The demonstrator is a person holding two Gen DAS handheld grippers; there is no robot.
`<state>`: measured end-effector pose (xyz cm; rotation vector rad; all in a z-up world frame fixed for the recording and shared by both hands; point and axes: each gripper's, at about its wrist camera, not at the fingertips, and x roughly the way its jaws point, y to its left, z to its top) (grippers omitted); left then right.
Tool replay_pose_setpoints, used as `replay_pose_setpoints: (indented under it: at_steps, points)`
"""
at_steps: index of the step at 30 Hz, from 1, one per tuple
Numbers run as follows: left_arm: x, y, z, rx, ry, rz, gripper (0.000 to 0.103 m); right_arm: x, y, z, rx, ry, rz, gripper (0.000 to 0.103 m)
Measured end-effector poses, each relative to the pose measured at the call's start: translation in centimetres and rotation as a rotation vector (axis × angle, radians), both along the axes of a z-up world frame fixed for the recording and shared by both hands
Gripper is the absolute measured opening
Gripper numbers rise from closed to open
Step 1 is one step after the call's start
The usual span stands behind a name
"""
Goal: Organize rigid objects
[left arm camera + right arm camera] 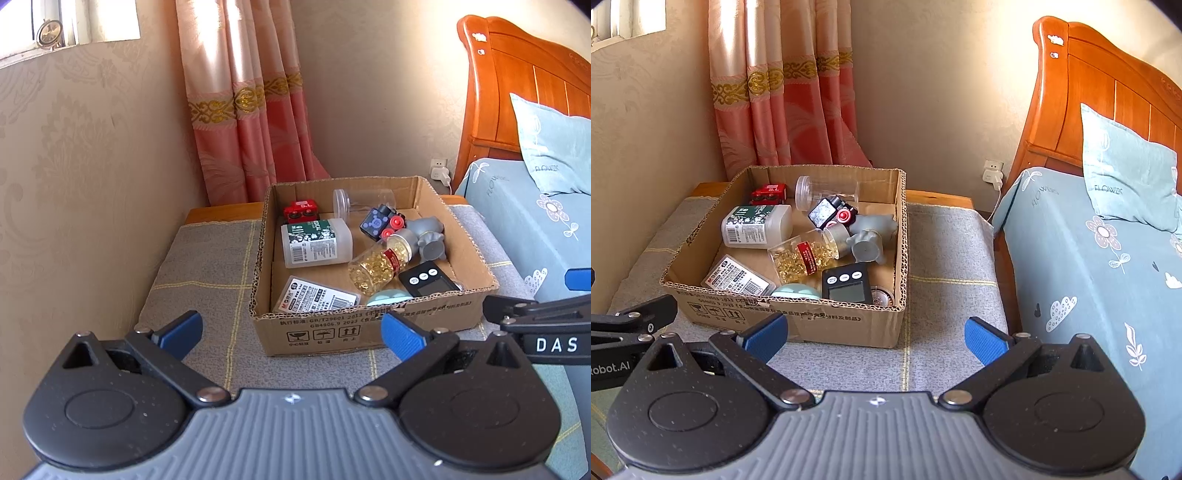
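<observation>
Hovering spread-jawed and empty before the brown corrugated cardboard box (373, 325), left gripper (291, 328) and right gripper (875, 336) risk collision, being close together.

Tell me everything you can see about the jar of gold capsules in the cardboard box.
The jar of gold capsules is a clear, plastic-looking container packed with glossy amber softgels, with a red label band around its middle and a silver-grey cap. It lies on its side in the cardboard box, cap pointing toward the back right. Its cap end rests against the grey figurine, and the black digital timer lies close beside its base. Neither hand-held gripper touches it.
</observation>
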<state>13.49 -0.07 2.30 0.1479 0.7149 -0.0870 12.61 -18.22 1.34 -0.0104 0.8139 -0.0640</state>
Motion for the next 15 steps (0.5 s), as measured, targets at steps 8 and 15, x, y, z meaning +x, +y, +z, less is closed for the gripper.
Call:
replay_pose_setpoints:
  at_steps: [8, 15]
  points:
    - [-0.02, -0.02, -0.02, -0.002, 0.001, 0.000, 0.102, -0.10, 0.03, 0.11, 0.000, -0.005, 0.000, 0.103]
    - [-0.10, -0.02, 0.08, -0.001, -0.001, -0.001, 0.102, -0.13, 0.14, 0.12, -0.001, -0.006, 0.003, 0.103]
